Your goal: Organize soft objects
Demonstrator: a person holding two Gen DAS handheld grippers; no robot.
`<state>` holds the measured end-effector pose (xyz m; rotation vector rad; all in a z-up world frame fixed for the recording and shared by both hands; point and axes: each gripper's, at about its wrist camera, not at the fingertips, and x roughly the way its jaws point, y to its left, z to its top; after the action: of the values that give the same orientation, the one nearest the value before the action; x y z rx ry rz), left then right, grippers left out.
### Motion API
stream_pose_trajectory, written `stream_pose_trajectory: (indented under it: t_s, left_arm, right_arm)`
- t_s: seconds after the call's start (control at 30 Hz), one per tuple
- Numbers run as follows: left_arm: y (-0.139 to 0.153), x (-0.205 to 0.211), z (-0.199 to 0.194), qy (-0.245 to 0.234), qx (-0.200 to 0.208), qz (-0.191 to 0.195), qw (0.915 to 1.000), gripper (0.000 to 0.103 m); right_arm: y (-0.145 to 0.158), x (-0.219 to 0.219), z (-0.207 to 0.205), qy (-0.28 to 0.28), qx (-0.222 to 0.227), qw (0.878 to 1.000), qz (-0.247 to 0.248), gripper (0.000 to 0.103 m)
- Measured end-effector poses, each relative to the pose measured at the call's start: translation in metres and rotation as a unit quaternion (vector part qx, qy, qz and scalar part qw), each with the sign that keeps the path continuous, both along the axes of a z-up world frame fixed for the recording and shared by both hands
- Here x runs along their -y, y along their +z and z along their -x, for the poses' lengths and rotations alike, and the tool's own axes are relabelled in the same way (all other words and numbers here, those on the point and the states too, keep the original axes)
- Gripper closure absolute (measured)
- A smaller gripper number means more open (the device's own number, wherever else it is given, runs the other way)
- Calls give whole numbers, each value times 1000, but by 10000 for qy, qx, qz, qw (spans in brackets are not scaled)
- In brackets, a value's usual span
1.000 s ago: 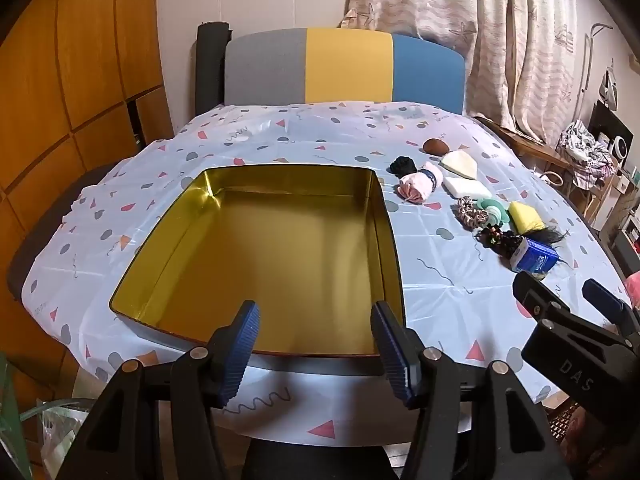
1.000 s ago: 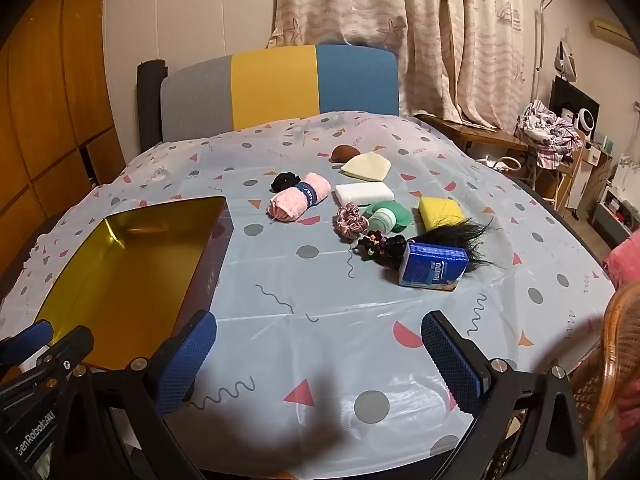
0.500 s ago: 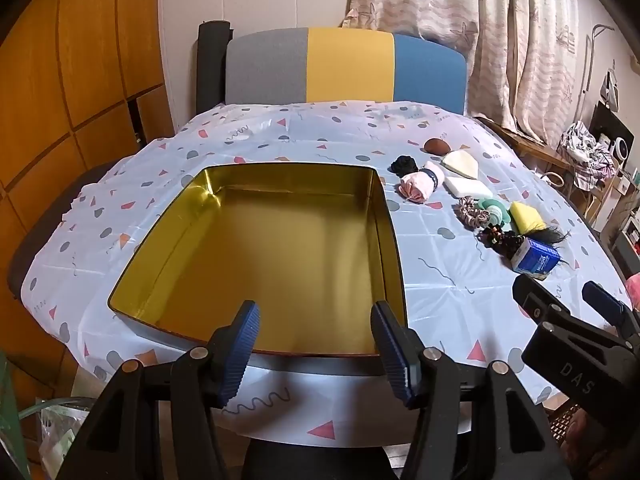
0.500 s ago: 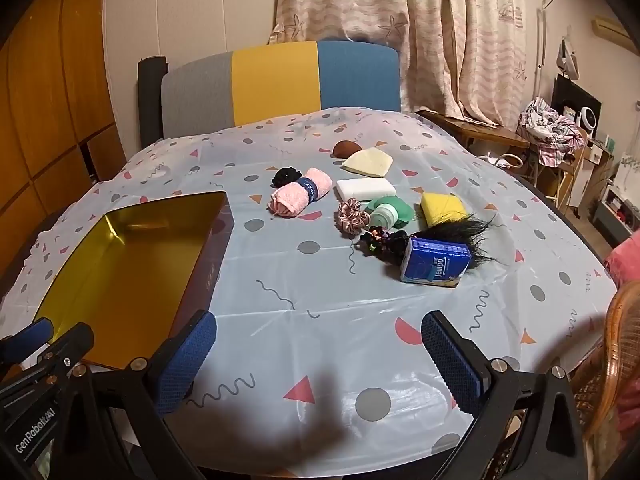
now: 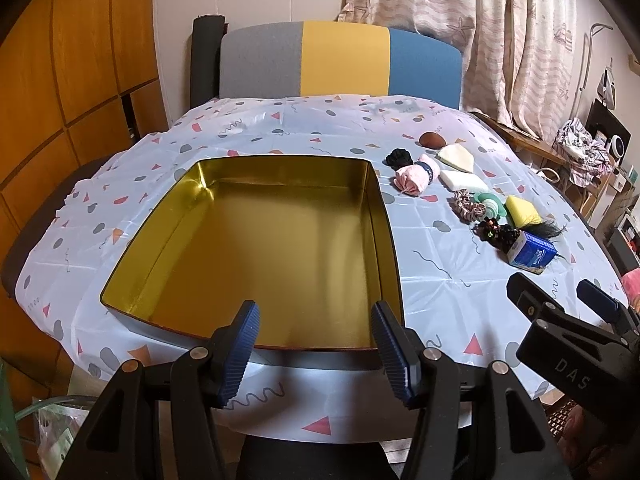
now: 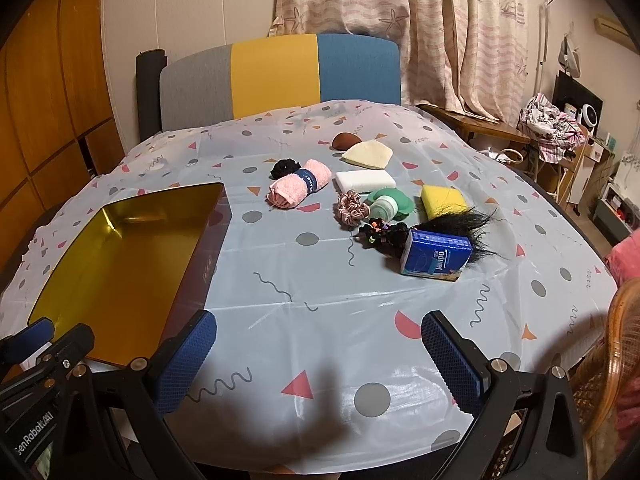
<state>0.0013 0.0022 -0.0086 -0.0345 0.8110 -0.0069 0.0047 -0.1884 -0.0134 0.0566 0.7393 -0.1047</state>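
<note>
While both grippers are hovering at the near edge of the table, a gold-lined tin box (image 5: 256,248) is sitting open on the patterned plastic tablecloth (image 6: 280,280), directly ahead of the left gripper (image 5: 314,350). Its blue-padded jaws are standing apart with nothing between them. The right gripper (image 6: 320,360) is pointing over bare cloth, its jaws spread wide and likewise holding nothing.

The soft objects are lying in a loose cluster to the right of the box, well apart from both grippers. Nearest is a blue tissue pack (image 6: 436,258), resting against a tuft of black hair (image 6: 460,220) and a bundle of dark hair ties (image 6: 380,236). Just behind these are lying a pink scrunchie (image 6: 352,208), a green puff with a pale roll (image 6: 390,204) and a yellow sponge (image 6: 442,200). Farther back are sitting a white sponge block (image 6: 364,180), a rolled pink towel with a blue band (image 6: 300,188), a black scrunchie (image 6: 284,167), a cream wedge sponge (image 6: 368,154) and a brown rounded puff (image 6: 346,140).

A chair back in grey, yellow and blue (image 6: 280,76) is standing behind the table, with curtains (image 6: 400,20) beyond it. Nothing is blocking the way between grippers and objects.

Compared with a second ago, nothing is changing: grippers and objects are all keeping their places.
</note>
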Motion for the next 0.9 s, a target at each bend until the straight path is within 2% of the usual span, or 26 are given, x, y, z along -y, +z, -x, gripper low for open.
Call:
stream_pose_trajectory:
  t_s: [0.9]
  left_arm:
    - [-3,1,-2,-68,-103,64,9999,44]
  right_arm:
    - [-3,4,-3,-18,-110,9999,-28,0]
